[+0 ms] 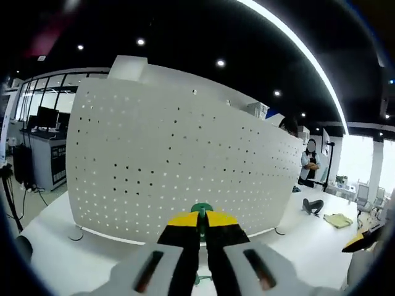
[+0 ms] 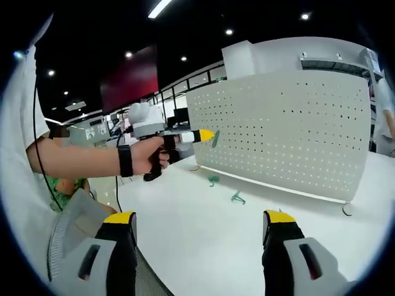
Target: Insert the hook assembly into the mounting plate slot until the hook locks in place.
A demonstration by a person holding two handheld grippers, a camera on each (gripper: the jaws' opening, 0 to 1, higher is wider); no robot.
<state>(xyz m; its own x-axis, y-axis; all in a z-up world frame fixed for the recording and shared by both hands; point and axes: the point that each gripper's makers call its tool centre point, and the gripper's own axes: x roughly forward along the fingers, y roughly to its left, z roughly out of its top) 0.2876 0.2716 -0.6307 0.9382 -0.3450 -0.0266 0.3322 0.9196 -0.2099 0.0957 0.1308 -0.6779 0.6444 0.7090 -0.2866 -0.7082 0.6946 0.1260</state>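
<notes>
White tabletop (image 2: pixel 203 228) carries my upright white perforated pegboard plate (image 1: pixel 179 166). My left gripper (image 1: pixel 202 223) pinches a green plastic hook (image 1: pixel 202 211) at six o'clock, near the board, not yet inserted. My right gripper (image 2: pixel 200 231) gapes wide, holding nothing; two spare green hooks (image 2: pixel 225 189) lie at twelve o'clock.

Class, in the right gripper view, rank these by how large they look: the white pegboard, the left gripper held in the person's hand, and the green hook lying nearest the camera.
1. White pegboard, by far the largest.
2. Left gripper.
3. Green hook, smallest.
</notes>
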